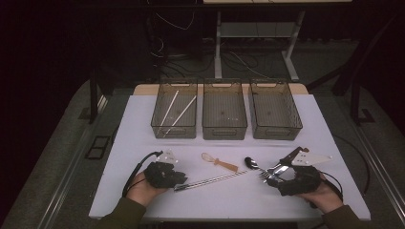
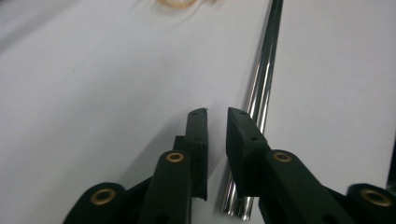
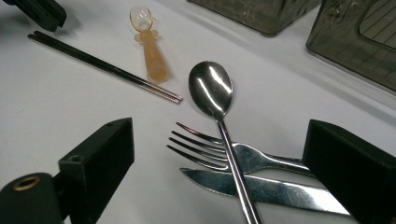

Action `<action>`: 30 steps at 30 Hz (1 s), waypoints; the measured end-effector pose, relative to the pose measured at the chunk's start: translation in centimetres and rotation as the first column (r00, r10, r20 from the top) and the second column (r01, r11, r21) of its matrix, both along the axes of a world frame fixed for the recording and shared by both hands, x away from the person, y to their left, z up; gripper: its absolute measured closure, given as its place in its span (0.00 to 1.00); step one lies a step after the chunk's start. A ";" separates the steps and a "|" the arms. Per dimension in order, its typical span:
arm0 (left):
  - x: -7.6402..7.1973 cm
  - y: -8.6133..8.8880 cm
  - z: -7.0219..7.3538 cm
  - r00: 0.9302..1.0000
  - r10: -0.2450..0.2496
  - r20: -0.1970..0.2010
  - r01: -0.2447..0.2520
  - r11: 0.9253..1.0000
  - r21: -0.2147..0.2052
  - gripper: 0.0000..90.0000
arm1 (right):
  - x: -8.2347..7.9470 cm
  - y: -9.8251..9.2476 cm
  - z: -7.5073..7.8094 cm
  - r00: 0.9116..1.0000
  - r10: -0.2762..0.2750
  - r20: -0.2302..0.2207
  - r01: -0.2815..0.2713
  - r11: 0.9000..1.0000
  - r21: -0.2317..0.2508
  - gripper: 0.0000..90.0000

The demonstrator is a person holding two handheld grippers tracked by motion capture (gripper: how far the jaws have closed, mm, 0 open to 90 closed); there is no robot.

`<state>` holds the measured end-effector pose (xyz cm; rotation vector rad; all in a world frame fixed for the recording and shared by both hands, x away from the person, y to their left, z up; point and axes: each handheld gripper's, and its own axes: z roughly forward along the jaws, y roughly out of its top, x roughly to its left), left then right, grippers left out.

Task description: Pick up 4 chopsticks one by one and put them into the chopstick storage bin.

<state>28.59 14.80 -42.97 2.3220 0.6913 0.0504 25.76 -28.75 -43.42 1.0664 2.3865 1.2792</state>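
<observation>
White desk (image 1: 143,143), cutlery laid out near three far bins

Left gripper (image 2: 217,112) stands slightly parted beside the steel chopsticks (image 2: 261,93) (thin, stiff, probably slippery; best pinched mid-length); right gripper (image 3: 219,154) gapes wide around the fork (image 3: 243,156).

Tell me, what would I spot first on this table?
Probably the shiny metal cutlery piled by the right claw: a silver spoon lies across a silver fork and a silver knife. Next, the long pair of steel chopsticks lying in front of the left claw, near a small amber plastic spoon. Behind them, three see-through smoky plastic bins stand in a row, the left one holding two white sticks.
</observation>
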 end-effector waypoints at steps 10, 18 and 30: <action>0.3 -2.6 0.1 0.996 -0.086 0.020 0.087 0.993 -0.085 0.80 | 0.0 0.1 -0.1 1.000 0.000 -0.004 0.000 1.000 -0.002 0.10; 1.1 -4.4 -0.5 0.989 -0.150 0.008 0.151 0.984 -0.096 0.83 | 0.0 0.1 -0.2 1.000 -0.006 -0.006 0.006 1.000 -0.001 0.10; 1.5 -5.3 -1.0 0.980 -0.199 0.020 0.200 0.977 -0.066 0.92 | -0.1 -0.1 -0.2 1.000 -0.009 -0.008 0.009 1.000 0.001 0.10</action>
